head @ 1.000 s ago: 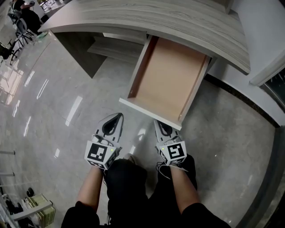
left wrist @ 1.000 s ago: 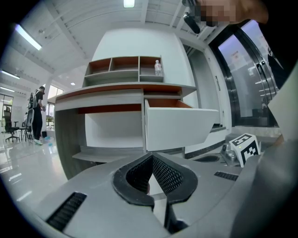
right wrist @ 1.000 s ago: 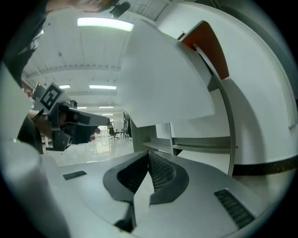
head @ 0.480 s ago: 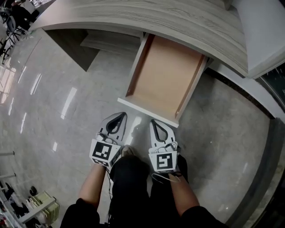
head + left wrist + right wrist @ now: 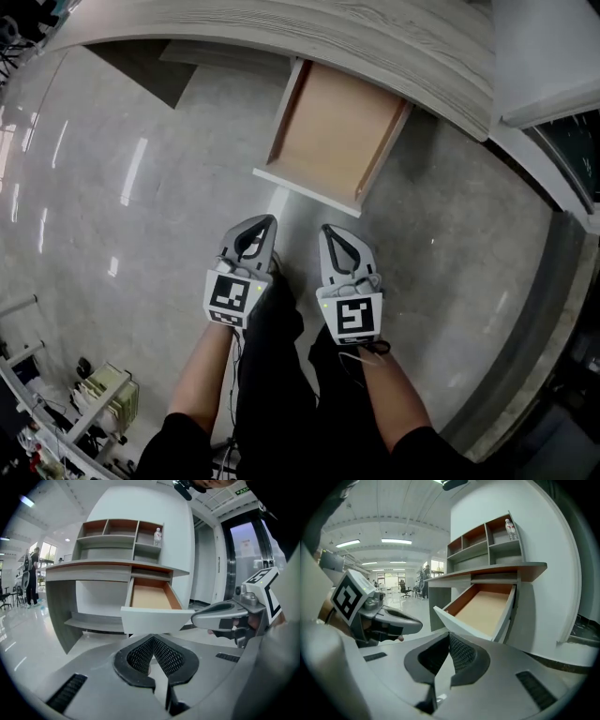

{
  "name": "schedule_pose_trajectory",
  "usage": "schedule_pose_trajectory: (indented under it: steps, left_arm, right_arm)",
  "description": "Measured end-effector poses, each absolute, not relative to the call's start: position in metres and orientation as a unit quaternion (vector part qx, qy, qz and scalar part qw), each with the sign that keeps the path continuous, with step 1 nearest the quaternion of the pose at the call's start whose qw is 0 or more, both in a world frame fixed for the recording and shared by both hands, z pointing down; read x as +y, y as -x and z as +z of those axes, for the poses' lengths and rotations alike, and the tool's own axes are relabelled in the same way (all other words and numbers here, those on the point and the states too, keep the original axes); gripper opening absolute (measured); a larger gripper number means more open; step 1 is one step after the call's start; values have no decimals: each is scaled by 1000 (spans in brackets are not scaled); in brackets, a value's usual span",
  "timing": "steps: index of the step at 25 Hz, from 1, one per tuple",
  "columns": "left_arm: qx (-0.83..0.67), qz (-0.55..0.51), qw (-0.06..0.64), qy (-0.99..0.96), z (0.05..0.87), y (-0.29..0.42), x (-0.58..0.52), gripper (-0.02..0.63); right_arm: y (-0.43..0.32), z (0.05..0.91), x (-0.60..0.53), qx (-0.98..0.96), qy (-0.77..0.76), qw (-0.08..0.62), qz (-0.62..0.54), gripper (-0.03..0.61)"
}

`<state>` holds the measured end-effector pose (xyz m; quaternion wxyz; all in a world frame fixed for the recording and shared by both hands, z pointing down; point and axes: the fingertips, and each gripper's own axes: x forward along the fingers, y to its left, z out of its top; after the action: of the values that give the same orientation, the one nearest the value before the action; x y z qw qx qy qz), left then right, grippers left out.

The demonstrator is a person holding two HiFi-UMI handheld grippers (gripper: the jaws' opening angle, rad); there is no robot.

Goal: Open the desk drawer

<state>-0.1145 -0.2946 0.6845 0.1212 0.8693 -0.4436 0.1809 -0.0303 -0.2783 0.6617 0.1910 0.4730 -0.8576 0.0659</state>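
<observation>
**A:** Where do we stand relative to the drawer (image 5: 330, 131)?

**B:** It sits in the upper middle of the head view, pulled well out from under the bench (image 5: 394, 47), its tan bottom bare. We are below it in the frame, with both grippers over the floor (image 5: 141, 216) and apart from it.

**A:** And its long axis?

**B:** It runs from the bench edge down toward us, leaning slightly to the lower left. The white front panel (image 5: 305, 190) lies across that line, facing us. Any further pull or push would have to go along that axis, we think.

**A:** Which of ours is nearer?

**B:** The right gripper (image 5: 328, 231), by a little; its tip points at the right half of the panel. The left gripper (image 5: 266, 222) is just beside it, aimed at the panel's left half with a slightly wider gap. Neither touches the panel.

**A:** What do the fingers hold?

**B:** Nothing. In the left gripper view the fingers (image 5: 140, 654) meet at their tips, with the panel straight ahead, above them in the frame. In the right gripper view the fingers (image 5: 462, 654) are pressed together too, and the drawer lies up and to the right.

**A:** So the opening looks done?

**B:** We judge so: it is out far enough to show most of its inside.
</observation>
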Motion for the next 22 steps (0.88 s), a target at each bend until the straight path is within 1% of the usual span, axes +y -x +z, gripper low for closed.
schedule_pose_trajectory:
  steps: [4,7,14,18,22]
  left_arm:
    - [-451,185,160,-858,655,106,-277,3]
    - [-451,185,176,-855,630,98,-270,3]
    - [-446,198,183,-853,602,90,-272,3]
    - [-452,202,191,-848,597,91,-273,3]
    - [-447,203,197,-849,599,86,-266,3]
  right_arm:
    - [24,629,-276,-852,-473,202,98,6]
    - [21,604,-273,-852,-470,200,115,6]
    - [19,576,-273,-852,-466,196,133,6]
    - [16,568,-277,-851,-467,189,147,6]
    - [17,566,-274,-854,-460,197,143,6]
